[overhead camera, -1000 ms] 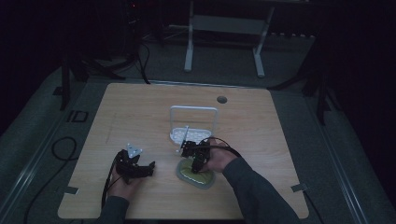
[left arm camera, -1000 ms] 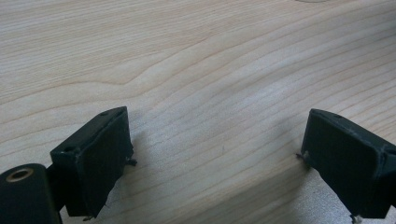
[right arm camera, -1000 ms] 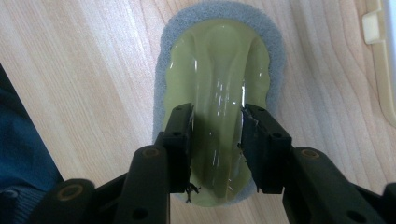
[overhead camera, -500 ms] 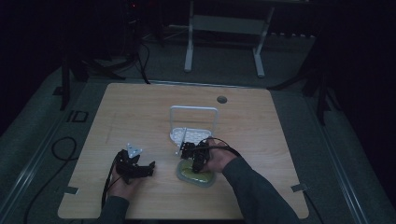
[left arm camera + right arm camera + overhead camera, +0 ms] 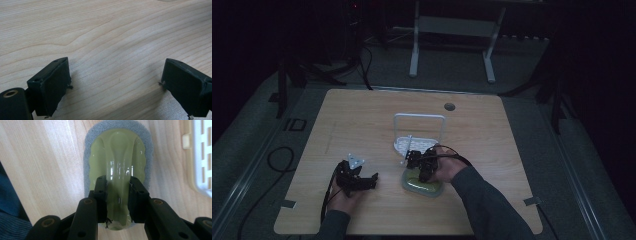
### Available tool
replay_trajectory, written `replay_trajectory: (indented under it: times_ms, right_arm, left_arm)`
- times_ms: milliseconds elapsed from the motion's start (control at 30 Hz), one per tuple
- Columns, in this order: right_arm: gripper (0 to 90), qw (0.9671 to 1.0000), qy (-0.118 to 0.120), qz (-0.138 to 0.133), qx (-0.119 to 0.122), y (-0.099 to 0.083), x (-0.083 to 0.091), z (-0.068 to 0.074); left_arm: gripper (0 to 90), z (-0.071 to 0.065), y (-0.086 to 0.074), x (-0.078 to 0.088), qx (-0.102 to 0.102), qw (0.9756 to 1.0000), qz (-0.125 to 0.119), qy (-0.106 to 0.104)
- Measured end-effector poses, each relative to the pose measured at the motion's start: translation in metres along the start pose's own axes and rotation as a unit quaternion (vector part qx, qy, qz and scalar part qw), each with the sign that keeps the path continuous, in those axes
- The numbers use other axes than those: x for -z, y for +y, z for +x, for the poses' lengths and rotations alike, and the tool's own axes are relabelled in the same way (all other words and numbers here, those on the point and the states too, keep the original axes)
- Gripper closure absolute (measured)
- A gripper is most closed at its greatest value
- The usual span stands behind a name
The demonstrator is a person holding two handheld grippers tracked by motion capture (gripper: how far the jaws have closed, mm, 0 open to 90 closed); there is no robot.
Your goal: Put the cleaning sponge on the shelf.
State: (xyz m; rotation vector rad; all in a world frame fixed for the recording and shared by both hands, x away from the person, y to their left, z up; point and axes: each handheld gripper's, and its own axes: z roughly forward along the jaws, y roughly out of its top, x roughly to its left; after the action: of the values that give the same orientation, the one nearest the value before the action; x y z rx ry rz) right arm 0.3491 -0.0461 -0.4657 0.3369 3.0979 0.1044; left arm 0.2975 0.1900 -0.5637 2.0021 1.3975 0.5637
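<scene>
The work surface is a light wooden table (image 5: 362, 115) with rounded corners, standing on a grey floor in a dark room; a white metal frame (image 5: 452, 30) stands beyond the far edge, at the upper centre of the high view. A round grommet hole (image 5: 449, 106) sits near the table's far edge. The scrubber (image 5: 117, 162), a pale green glossy handle on a grey sponge base, lies flat on the table at lower centre of the high view, just below a white slotted rack (image 5: 414, 142) with an upright wire loop. The right gripper (image 5: 422, 167) points down onto the scrubber; in the right gripper view its jaws have just been closing and now clamp the raised ridge of the handle from both sides. The near end of the scrubber is hidden behind the jaws, and the rack is cut off at the right edge of that view. The left gripper (image 5: 357, 181) rests at lower left of the high view, well apart from the scrubber; in the left gripper view its jaws stand wide open over bare wood, with nothing between them. The low light in the high view blurs fine detail. Open table surface extends across the upper left and the right side of the high view.
</scene>
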Motion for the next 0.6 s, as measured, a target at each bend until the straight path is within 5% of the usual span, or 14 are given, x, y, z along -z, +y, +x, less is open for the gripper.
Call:
replay_trajectory:
  times_ms: [600]
  right_arm:
    - [71.8,0.9992,-0.02,-0.016,0.032,-0.001,0.015,-0.009]
  left_arm:
    - [8.4,0.0,0.0,0.0,-0.001,1.0,0.001,0.0]
